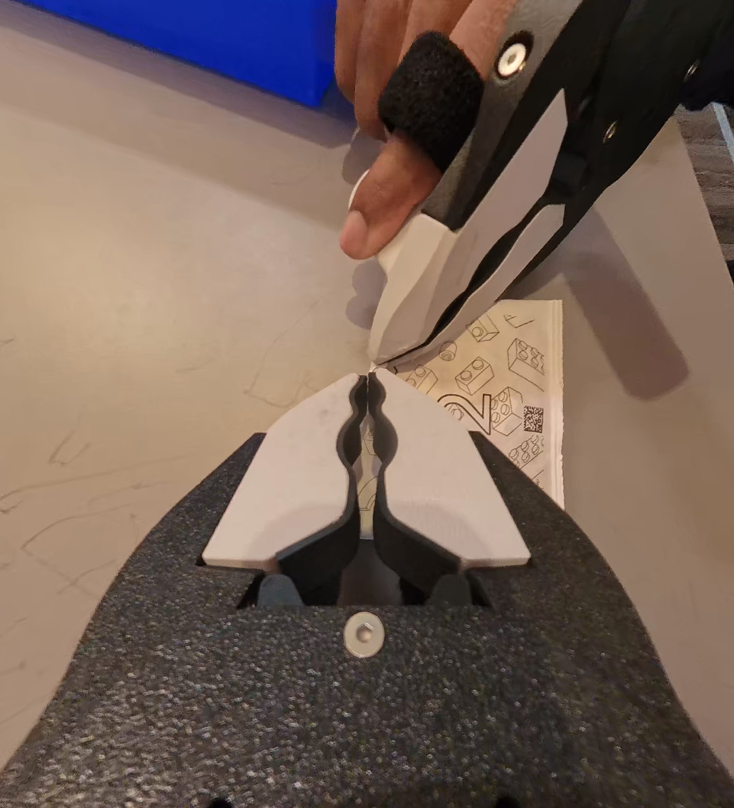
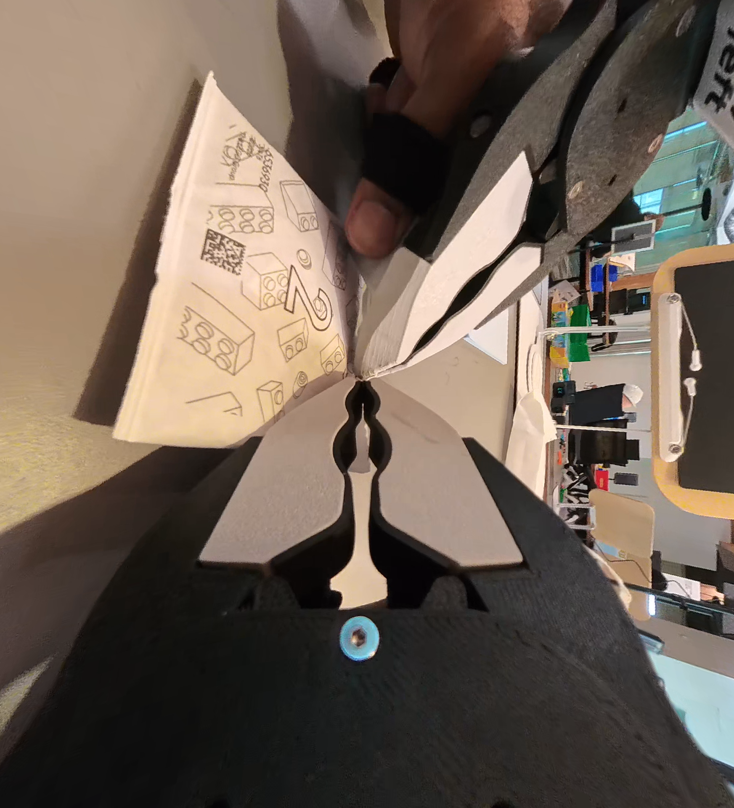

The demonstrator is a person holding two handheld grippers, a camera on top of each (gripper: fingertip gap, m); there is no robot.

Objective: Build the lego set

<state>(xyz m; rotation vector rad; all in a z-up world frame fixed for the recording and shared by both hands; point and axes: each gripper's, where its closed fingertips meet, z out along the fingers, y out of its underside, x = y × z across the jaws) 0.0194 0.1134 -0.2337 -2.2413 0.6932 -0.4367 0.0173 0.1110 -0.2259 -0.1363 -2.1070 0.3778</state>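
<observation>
Your left tool (image 1: 367, 377) and right tool (image 2: 361, 381) each pinch the same corner of the printed paper bag (image 2: 242, 306), lifted over the tabletop (image 1: 138, 262)

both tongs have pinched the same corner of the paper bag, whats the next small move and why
Probably ease the two tongs apart to start a tear. The left tongs and right tongs are both shut on the bag at one corner, tips nearly touching, and the bag looks still sealed.
</observation>
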